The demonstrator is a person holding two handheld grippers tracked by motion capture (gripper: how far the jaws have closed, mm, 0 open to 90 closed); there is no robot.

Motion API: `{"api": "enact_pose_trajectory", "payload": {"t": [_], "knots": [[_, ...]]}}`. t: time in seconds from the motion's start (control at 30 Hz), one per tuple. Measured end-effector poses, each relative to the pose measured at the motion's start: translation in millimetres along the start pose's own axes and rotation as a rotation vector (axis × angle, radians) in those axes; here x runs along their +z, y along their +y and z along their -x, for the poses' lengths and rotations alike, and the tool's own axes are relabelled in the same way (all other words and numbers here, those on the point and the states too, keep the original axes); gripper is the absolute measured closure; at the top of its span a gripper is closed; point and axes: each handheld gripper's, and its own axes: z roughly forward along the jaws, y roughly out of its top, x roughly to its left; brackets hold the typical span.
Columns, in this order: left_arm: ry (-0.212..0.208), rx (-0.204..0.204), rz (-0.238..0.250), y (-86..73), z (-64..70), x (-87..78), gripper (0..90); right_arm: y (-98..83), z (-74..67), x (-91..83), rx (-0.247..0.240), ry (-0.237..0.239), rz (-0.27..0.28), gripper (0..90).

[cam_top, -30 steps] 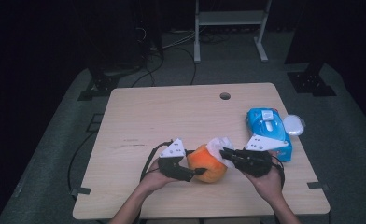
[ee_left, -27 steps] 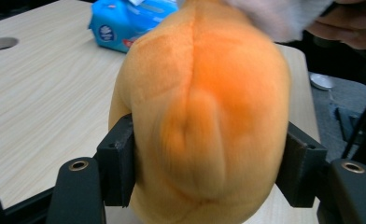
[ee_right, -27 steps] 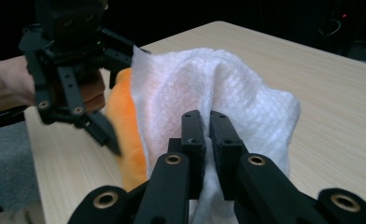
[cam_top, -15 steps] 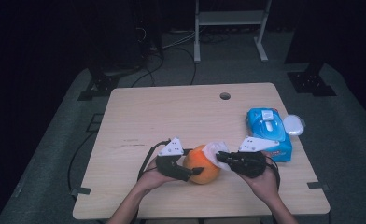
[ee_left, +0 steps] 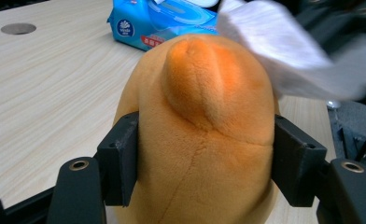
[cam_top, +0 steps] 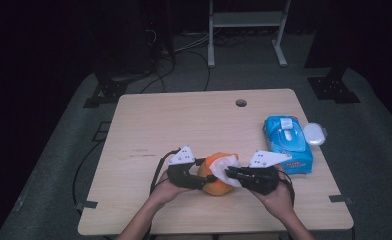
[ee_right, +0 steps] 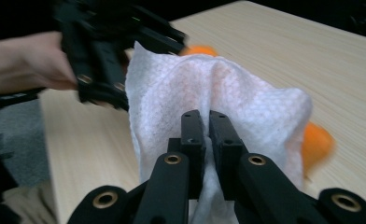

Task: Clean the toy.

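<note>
High view: a soft, rounded orange plush toy [cam_top: 215, 181] sits near the front edge of the pale wooden table [cam_top: 184, 125], between the person's two hands. The left gripper [cam_top: 200, 176] clasps the toy from its left side; in the left gripper view its black jaws press into both flanks of the plush [ee_left: 200, 140], having just closed in on it. The right gripper [cam_top: 230, 173] comes in from the other side with its jaws pinched tight on a white textured wipe [cam_top: 231, 167]; in the right gripper view the wipe [ee_right: 218, 93] drapes over the toy, whose orange shows past the cloth's edges. To the right, well apart from the toy, lies a blue pack of wet wipes [cam_top: 288, 142], with a small round white lid [cam_top: 314, 133] just beside it.
</note>
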Motion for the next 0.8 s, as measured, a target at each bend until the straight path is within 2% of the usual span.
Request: {"api": "enact_pose_trajectory", "payload": {"t": [0.03, 0.13, 0.17, 0.27, 0.3, 0.4, 0.43, 0.47, 0.5, 0.53, 0.57, 0.6, 0.67, 0.7, 0.77, 0.8], "knots": [[-0.004, -0.005, 0.005, -1.0, -1.6, -0.6, 34.1, -6.2, 10.2, -2.9, 0.025, -0.037, -0.01, 84.7], [-0.007, -0.002, 0.005, -1.5, -1.7, -0.8, 34.0, -11.3, 21.1, -6.3, 0.07, -0.072, -0.012, 84.7], [-0.01, -0.004, 0.006, -1.1, -1.6, -0.7, 33.5, -10.9, 21.2, -6.9, 0.084, -0.06, -0.004, 84.7], [-0.014, 0.005, -0.002, 3.5, -1.7, -1.9, 22.0, -8.6, 12.0, -2.7, 0.056, -0.036, -0.005, 84.6], [-0.018, 0.008, 0.0, 3.9, -1.7, -2.6, 20.9, -8.4, 8.2, -0.8, 0.047, -0.026, -0.009, 84.7], [-0.031, 0.054, -0.006, 1.3, 1.8, -3.3, 30.2, -7.0, 6.9, -2.2, 0.032, -0.025, -0.015, 84.7], [-0.031, 0.054, -0.006, 1.3, 1.8, -3.3, 32.1, -7.0, 6.9, -2.2, 0.032, -0.025, -0.015, 84.7], [-0.039, 0.084, -0.011, 0.9, 4.8, -2.3, 32.1, -6.8, 10.3, -4.6, 0.037, -0.03, -0.007, 84.6], [-0.06, 0.145, -0.033, 0.5, 12.2, 0.4, 33.0, -8.1, 18.7, -9.9, 0.074, -0.038, 0.014, 84.6], [-0.062, 0.175, -0.038, 0.1, 15.7, 1.6, 33.0, -9.5, 23.6, -11.7, 0.086, -0.051, 0.016, 84.6], [-0.062, 0.175, -0.038, 0.1, 15.7, 1.6, 33.1, -11.8, 29.1, -13.0, 0.101, -0.062, 0.016, 84.7], [-0.066, 0.21, -0.047, -0.7, 20.2, 3.2, 33.0, -14.9, 34.8, -14.2, 0.129, -0.068, 0.018, 84.7], [-0.071, 0.226, -0.054, -0.6, 22.3, 4.2, 33.0, -19.8, 41.2, -15.4, 0.167, -0.064, 0.019, 84.7], [-0.076, 0.231, -0.056, -0.6, 23.2, 4.9, 32.9, -19.5, 40.4, -16.1, 0.169, -0.055, 0.023, 84.7], [-0.083, 0.232, -0.053, -1.4, 23.9, 6.5, 32.6, -13.5, 31.8, -16.3, 0.142, -0.045, 0.025, 84.7], [-0.087, 0.231, -0.056, -2.0, 24.5, 7.8, 32.4, -9.7, 26.2, -15.8, 0.128, -0.022, 0.037, 84.8]]}}
